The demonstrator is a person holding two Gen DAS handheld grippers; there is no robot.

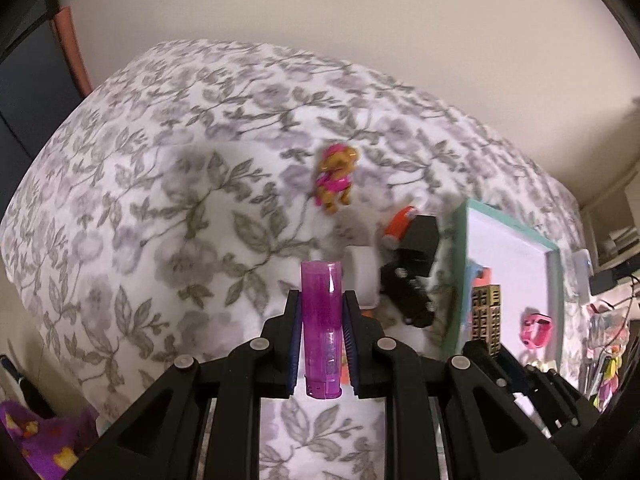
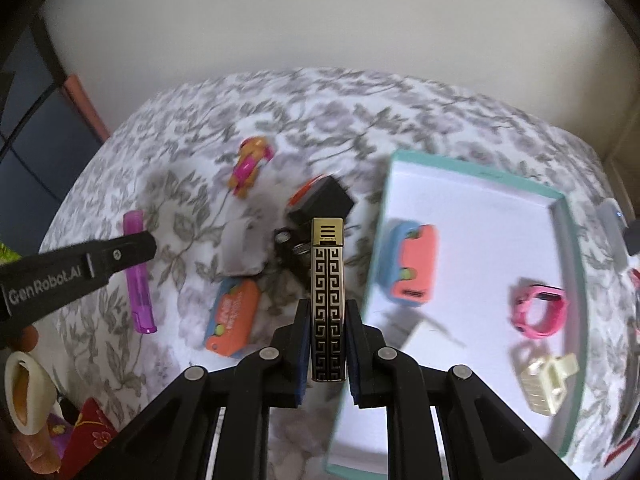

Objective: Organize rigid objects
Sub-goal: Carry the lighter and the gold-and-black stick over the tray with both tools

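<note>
Above the floral-patterned bed [image 1: 140, 208] — left gripper [image 1: 322, 316] fingers pinching a translucent purple plastic lighter [image 1: 321, 328]; right gripper [image 2: 328, 328] fingers pinching a gold-and-black key-patterned metal lighter [image 2: 328, 304].

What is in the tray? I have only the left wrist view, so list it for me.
Observer: Besides the pink watch, the tray holds a blue-and-coral case, lying flat.
Operator: Go on. Check the near corner.
Observer: A cream hair clip lies there, nearer the camera than the watch.
Operator: Now report the right gripper.
Observer: The right gripper is shut on the gold patterned lighter.
</note>
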